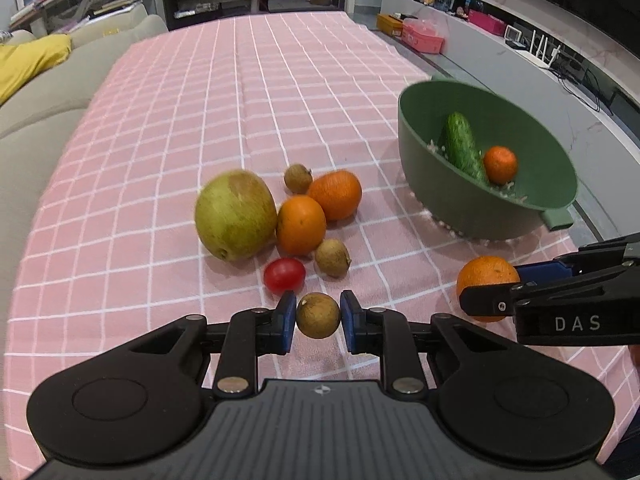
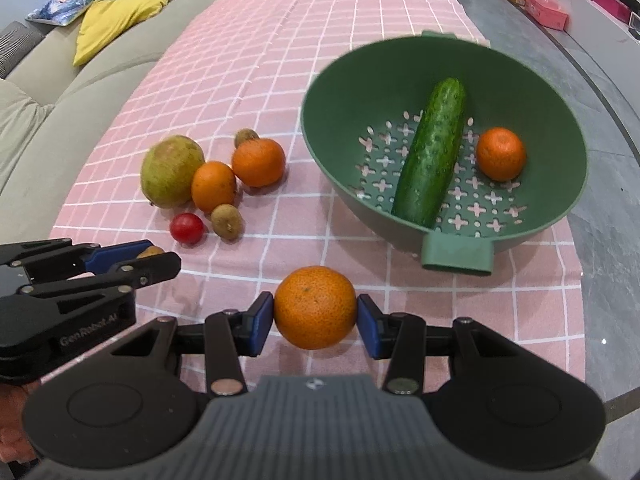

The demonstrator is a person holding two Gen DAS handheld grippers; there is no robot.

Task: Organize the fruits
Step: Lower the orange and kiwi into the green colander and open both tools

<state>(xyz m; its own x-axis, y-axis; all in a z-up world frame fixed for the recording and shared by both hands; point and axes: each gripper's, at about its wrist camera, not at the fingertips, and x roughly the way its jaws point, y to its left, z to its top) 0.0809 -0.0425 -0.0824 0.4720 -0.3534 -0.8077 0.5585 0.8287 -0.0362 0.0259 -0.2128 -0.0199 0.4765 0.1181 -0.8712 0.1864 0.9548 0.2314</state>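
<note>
Fruit lies scattered on a pink checked tablecloth (image 1: 280,80), and each gripper has one piece between its fingers. The left gripper (image 1: 318,316) is clamped on a small brown kiwi-like fruit (image 1: 318,315); its blue pads (image 1: 287,316) press the fruit's two sides, and the fruit sits right at the fingertips, above the cloth. The right gripper (image 2: 315,308) holds a mandarin (image 2: 315,307) in the same way, one blue pad on either flank, the fruit filling the whole gap between the fingers. In the left wrist view this mandarin (image 1: 487,280) shows at the right, partly behind the right gripper's black finger.

Beyond the left gripper's tips sits a loose cluster: a cherry tomato (image 1: 284,275) nearest, a second small brown fruit (image 1: 332,258) just beside it, two oranges (image 1: 301,225) touching each other, a large green-yellow pear-like fruit (image 1: 235,216) against the nearer orange, and a third small brown fruit (image 1: 298,178) behind them.

To the right of the cluster, well apart from it, stands a green colander (image 2: 456,258) with cross-shaped holes. Inside it a cucumber (image 2: 430,154) lies lengthwise, and a small mandarin in the colander (image 2: 501,154) rests to the cucumber's right, not touching it. The colander's tab handle points toward the right gripper.

A beige sofa (image 2: 60,80) with a yellow cushion (image 2: 116,20) runs along the table's left edge.
</note>
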